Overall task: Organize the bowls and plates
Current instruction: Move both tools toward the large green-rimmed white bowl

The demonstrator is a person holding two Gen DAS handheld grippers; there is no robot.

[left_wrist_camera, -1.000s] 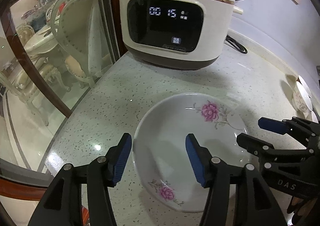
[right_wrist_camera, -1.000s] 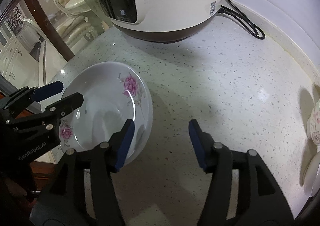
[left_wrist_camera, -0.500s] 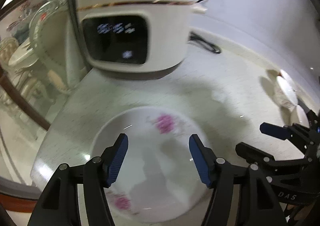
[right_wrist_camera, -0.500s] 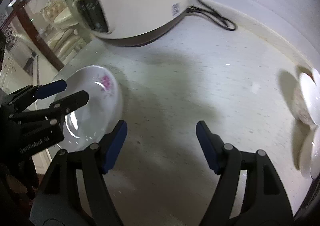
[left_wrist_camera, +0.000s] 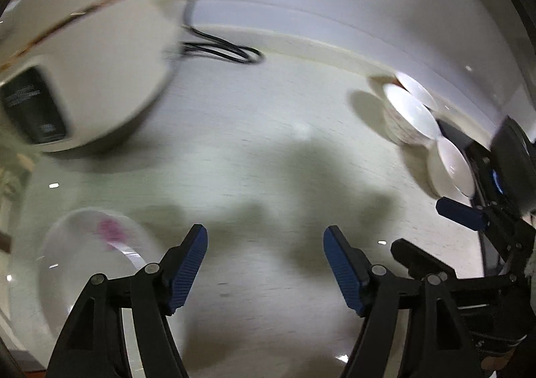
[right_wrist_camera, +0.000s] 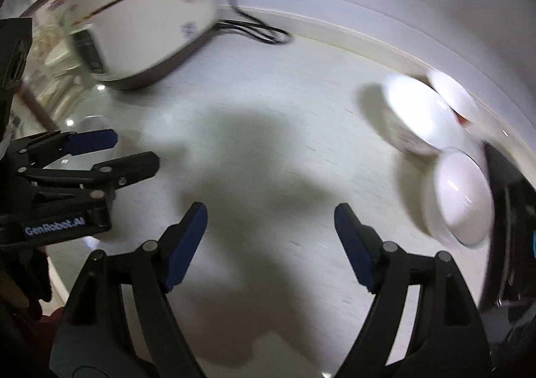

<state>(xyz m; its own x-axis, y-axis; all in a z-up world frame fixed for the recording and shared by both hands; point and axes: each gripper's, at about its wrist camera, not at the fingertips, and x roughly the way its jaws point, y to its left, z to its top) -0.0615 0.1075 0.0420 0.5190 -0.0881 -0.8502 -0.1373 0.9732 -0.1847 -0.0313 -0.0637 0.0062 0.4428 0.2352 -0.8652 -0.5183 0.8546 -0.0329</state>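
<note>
A white plate with a pink flower (left_wrist_camera: 90,264) lies on the speckled counter at the lower left of the left wrist view, left of my left gripper (left_wrist_camera: 265,234) and free of it. That gripper's jaws are opening, with only bare counter between them. My right gripper (right_wrist_camera: 269,210) is also opening over bare counter and holds nothing. Several white bowls stand at the right by the wall: one bowl (right_wrist_camera: 418,113) farther back and another bowl (right_wrist_camera: 462,197) nearer. Each gripper shows in the other's view, the right gripper (left_wrist_camera: 417,225) at the right and the left gripper (right_wrist_camera: 134,150) at the left. Both views are blurred.
A cream rice cooker (left_wrist_camera: 83,60) fills the back left, with its black cable (left_wrist_camera: 234,53) looped on the counter behind it. A white wall runs along the back. A dark object (right_wrist_camera: 509,210) stands at the right edge beside the bowls. The counter's rounded edge is at the left.
Both grippers have swung right, away from the flowered plate, which stays on the counter. The bowls have come closer into view. Both pairs of jaws stand wider than before.
</note>
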